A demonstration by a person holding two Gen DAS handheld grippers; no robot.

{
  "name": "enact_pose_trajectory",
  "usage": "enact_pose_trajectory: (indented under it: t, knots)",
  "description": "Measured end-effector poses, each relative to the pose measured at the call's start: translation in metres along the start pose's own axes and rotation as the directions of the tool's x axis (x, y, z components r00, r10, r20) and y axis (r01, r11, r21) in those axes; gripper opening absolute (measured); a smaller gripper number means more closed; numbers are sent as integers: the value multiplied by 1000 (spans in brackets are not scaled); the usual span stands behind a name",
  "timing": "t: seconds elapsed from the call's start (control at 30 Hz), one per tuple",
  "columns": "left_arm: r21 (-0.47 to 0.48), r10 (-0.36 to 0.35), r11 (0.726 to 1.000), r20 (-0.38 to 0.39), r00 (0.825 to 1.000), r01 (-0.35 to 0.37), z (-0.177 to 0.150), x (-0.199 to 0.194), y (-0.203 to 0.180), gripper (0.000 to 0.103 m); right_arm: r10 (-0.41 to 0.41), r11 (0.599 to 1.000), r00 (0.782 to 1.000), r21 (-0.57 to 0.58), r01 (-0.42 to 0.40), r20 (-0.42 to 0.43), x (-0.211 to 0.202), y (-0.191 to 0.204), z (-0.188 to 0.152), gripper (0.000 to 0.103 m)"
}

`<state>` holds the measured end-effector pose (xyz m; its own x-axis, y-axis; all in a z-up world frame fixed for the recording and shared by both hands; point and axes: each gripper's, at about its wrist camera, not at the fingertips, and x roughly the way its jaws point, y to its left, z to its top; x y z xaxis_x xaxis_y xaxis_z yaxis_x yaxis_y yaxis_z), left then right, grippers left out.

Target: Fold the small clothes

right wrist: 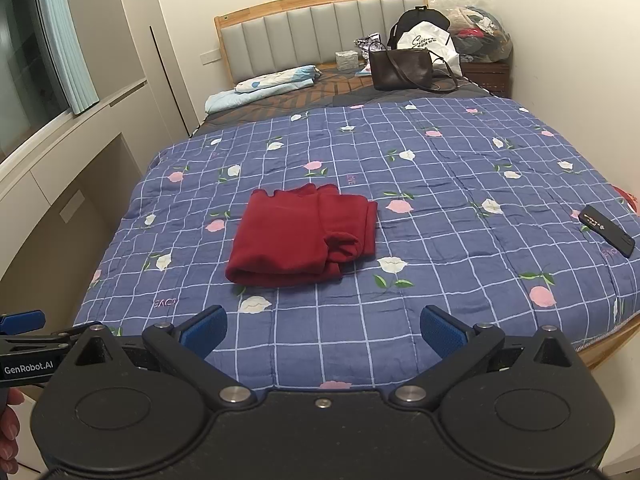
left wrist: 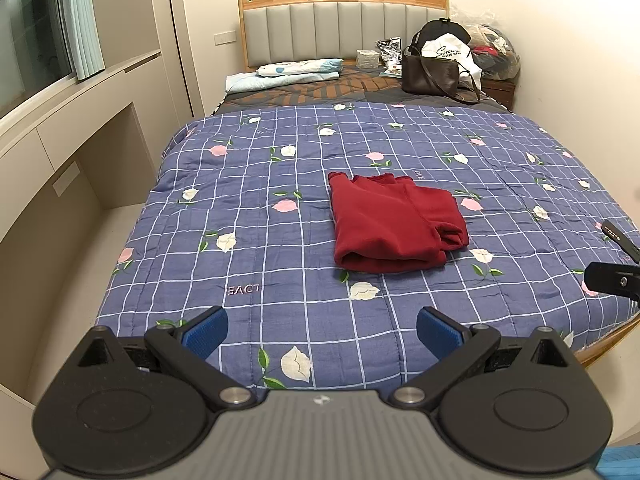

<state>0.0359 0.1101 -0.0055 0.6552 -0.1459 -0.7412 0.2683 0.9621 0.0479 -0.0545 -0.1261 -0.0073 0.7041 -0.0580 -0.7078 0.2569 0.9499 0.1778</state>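
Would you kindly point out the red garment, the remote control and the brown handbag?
red garment (right wrist: 296,236), right wrist view, middle of the top fold.
remote control (right wrist: 606,230), right wrist view, middle of its face.
brown handbag (right wrist: 400,69), right wrist view, front panel.

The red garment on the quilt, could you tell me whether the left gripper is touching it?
Apart. In the left wrist view the open left gripper hovers short of the folded red garment, with bare quilt between them.

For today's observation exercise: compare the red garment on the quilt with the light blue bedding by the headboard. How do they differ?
The red garment is one plain dark red; the light blue bedding is pale with a printed pattern. The garment lies mid-bed on the checked quilt, while the bedding lies on the brown cover by the headboard. The garment forms a compact rectangle; the bedding is a long flat strip. Both are folded, and neither gripper touches them.
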Motion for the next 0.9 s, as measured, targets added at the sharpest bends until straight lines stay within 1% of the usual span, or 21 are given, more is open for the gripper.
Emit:
enact_pose_trajectory:
  t: [0.27,0.37,0.53,0.9]
  knots:
    - [-5,-6,1000,-8,1000,6,2,1,0,103,0,1000,1000,0,0,0,0,0,0,102]
    - [-29,0,1000,-22,1000,-1,5,1,2,103,0,1000,1000,1,0,-1,0,-1,0,102]
    - [-62,12,998,-4,1000,-12,7,-2,7,103,-1,1000,1000,1,1,1,0,1,0,103]
    - [-56,14,998,-1,1000,-14,7,-4,5,103,3,1000,1000,0,-3,-3,1,1,2,103]
